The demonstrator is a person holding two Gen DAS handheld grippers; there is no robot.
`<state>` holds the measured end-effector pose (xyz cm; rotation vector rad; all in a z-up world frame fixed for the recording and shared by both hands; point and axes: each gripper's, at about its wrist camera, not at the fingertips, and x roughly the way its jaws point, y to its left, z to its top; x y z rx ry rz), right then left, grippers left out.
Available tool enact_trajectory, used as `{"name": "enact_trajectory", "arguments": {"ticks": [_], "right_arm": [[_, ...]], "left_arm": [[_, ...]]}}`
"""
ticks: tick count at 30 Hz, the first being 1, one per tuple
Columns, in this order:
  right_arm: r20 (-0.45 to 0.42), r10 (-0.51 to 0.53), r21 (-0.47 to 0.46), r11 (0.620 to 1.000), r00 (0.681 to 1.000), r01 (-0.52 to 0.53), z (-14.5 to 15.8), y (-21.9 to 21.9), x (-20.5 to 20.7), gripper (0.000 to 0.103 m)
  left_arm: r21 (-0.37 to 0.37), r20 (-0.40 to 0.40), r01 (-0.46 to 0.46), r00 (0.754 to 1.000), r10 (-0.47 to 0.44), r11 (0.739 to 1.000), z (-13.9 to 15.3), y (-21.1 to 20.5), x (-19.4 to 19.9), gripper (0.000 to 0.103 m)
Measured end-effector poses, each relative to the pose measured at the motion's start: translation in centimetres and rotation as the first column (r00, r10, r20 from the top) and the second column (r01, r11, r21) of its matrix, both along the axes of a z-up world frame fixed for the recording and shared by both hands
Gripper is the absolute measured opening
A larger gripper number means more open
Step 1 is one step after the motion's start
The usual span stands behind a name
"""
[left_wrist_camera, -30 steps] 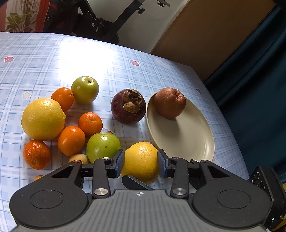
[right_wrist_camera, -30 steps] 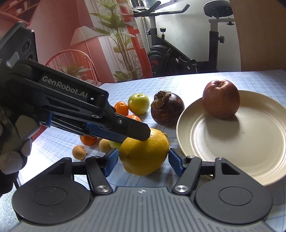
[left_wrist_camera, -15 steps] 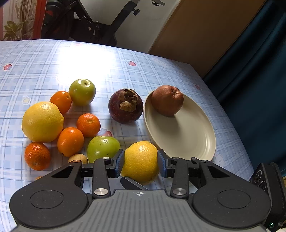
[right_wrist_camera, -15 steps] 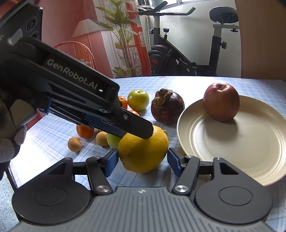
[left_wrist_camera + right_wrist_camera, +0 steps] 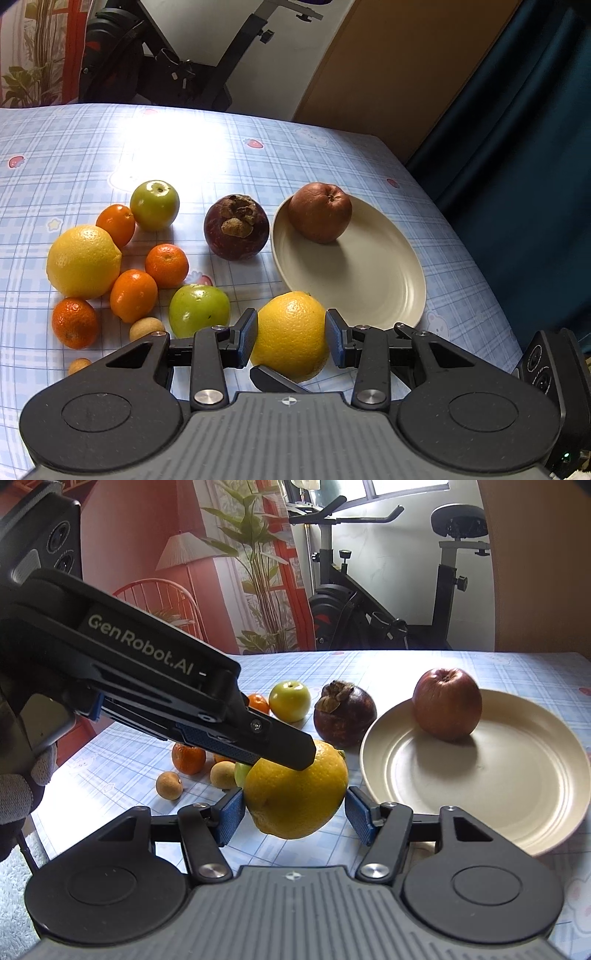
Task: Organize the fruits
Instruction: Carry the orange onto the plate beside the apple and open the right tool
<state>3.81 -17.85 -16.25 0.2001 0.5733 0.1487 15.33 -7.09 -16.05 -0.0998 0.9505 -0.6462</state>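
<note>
Both grippers share one build. The left gripper [image 5: 290,341] has a ribbed grey housing, two round black discs, matt black linkage arms with silver screws, and black fingers [image 5: 243,338] faced with ridged blue pads. The right gripper [image 5: 295,818] looks the same. In the right wrist view, the left gripper's flank carries white "GenRobot.AI" lettering. Beside that lettering, a grey knit glove [image 5: 16,797] covers the hand.

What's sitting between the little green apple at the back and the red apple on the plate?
A dark purple mangosteen sits on the tablecloth between the green apple and the red apple, just beside the plate. Both wrist views show it.
</note>
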Motion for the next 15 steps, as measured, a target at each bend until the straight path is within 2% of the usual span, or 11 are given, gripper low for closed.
{"name": "enact_trajectory", "arguments": {"ticks": [15], "right_arm": [[0.047,-0.077,-0.042,0.996,0.996,0.079,3.2,-3.2,-1.6,0.062]], "left_arm": [[0.001,0.081,0.1,0.992,-0.1,0.995,3.3,-4.6,-0.8,0.042]]}}
